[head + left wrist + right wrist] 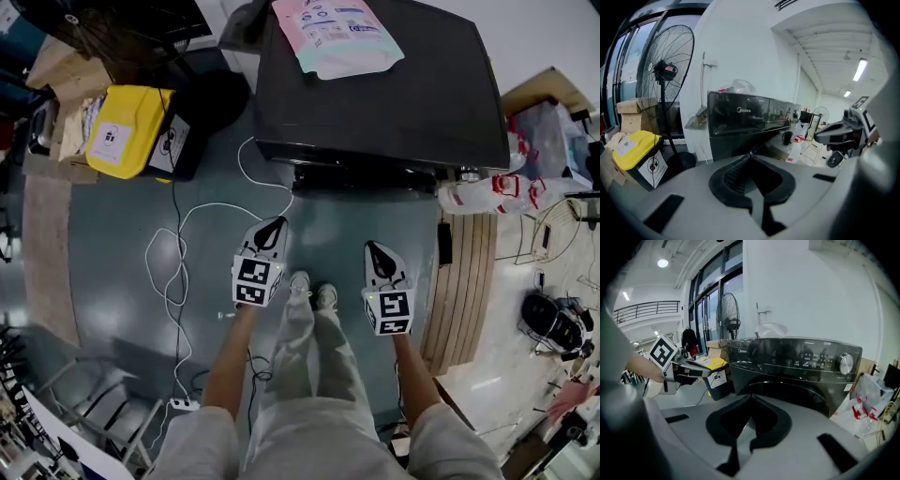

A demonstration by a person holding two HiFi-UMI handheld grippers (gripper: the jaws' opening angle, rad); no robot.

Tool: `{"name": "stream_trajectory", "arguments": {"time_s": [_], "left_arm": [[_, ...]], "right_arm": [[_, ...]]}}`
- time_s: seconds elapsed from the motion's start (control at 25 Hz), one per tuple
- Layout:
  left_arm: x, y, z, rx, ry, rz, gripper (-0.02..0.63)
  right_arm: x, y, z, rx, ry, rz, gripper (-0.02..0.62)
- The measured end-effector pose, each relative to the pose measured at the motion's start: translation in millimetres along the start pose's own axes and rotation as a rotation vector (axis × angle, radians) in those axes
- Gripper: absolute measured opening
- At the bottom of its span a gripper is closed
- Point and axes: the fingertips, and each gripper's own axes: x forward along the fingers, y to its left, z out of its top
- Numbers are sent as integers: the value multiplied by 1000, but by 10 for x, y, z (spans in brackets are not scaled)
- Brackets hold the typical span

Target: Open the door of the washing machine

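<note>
Approach step. L gripper [274,225] & R gripper [372,247] jaws pressed together, empty, apart from washing machine [394,94]. Door [801,394] closed. Next, prob: spread jaws, reach door edge.

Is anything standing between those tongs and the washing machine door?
Nothing visible does. The right tongs look straight at the round door across open floor. A white cable lies flat on the floor near the left tongs, too low to block them. Both tongs are shut and empty.

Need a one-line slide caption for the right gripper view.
Right gripper, jaws shut and empty, faces the black front-loading washing machine, its round dark door closed; left gripper alongside.
</note>
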Motion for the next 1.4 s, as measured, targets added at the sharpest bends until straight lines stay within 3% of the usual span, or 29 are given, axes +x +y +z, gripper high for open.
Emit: {"name": "stream_trajectory", "arguments": {"time_s": [0.32, 0.6, 0.72, 0.88, 1.0, 1.08, 1.4], "left_arm": [[375, 130, -350, 56, 29, -19, 8], [610, 153, -541, 369, 66, -25, 8], [710, 157, -616, 460, 73, -40, 9], [829, 127, -712, 471, 65, -75, 28], [973, 106, -807, 468, 78, -118, 195], [1075, 107, -844, 475, 82, -130, 240], [1486, 182, -874, 456, 72, -146, 261]], "right_arm": [[233, 27, -407, 2, 39, 15, -2], [413, 65, -683, -3, 63, 28, -2], [479, 91, -788, -9, 70, 37, -2], [520, 113, -926, -17, 81, 50, -2], [549, 108, -1010, -19, 87, 54, -2], [556, 100, -1080, -19, 97, 56, -2], [604, 78, -1314, -12, 123, 63, -2]]}}
